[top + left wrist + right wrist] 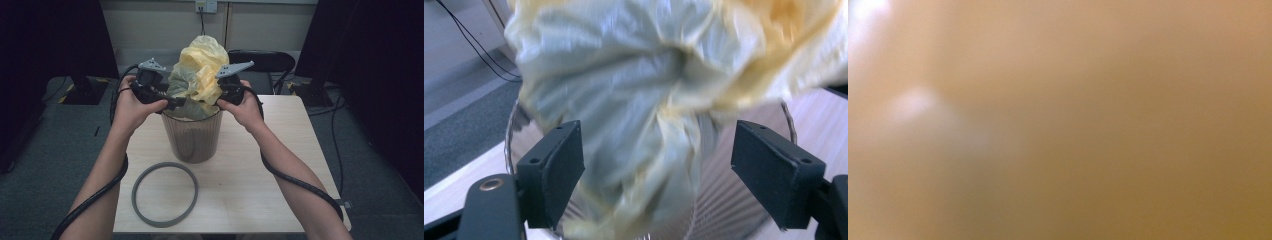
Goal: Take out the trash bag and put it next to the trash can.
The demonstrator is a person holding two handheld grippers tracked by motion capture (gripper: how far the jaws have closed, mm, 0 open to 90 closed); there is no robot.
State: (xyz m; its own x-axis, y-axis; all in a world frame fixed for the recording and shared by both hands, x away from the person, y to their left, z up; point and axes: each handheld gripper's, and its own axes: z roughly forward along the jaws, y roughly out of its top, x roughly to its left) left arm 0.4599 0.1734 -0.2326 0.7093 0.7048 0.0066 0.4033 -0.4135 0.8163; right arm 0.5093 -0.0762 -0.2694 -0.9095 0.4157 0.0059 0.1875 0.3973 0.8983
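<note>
Yellow plastic film, thin and crinkled, bunches up out of the translucent bin (192,135) at the middle of the table (280,200): the bag (200,70) looks very light, limp and a bit slippery, likely to tear if yanked, so its hem near the bin's rim seems the best place to pinch. At the left, the left gripper (172,102) sits by the rim with its jaws spread apart, the film hanging loosely between them in the left gripper view without being pressed. A grey ring (165,194) lies flat in front of the bin, apart from it. On the right, the right gripper (223,95) is pressed into the bag, seemingly clenched on a fold. Bare tabletop stretches right of the bin; the table's edges are near.
</note>
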